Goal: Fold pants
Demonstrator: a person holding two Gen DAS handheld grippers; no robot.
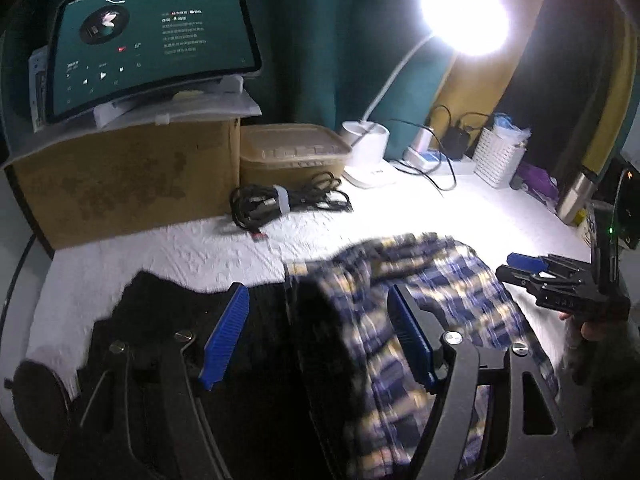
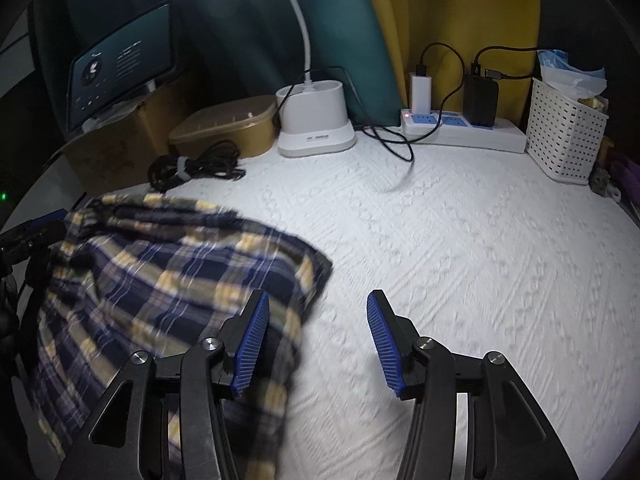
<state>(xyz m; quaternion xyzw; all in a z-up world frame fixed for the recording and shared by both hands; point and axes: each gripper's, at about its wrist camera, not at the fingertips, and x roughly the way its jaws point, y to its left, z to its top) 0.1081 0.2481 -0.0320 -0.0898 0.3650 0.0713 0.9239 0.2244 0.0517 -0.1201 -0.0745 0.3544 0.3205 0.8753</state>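
- Pants (image 2: 168, 280) lie on the table (image 2: 460, 260), left of the right gripper (image 2: 316, 340)
- Lamp base (image 2: 314, 120) stands behind, between the lidded container (image 2: 224, 126) and the power strip (image 2: 464, 128)
- Basket (image 2: 564, 136) right of the strip

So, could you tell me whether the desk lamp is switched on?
On: the desk lamp has a head that glows bright white and lights the white table cover below.
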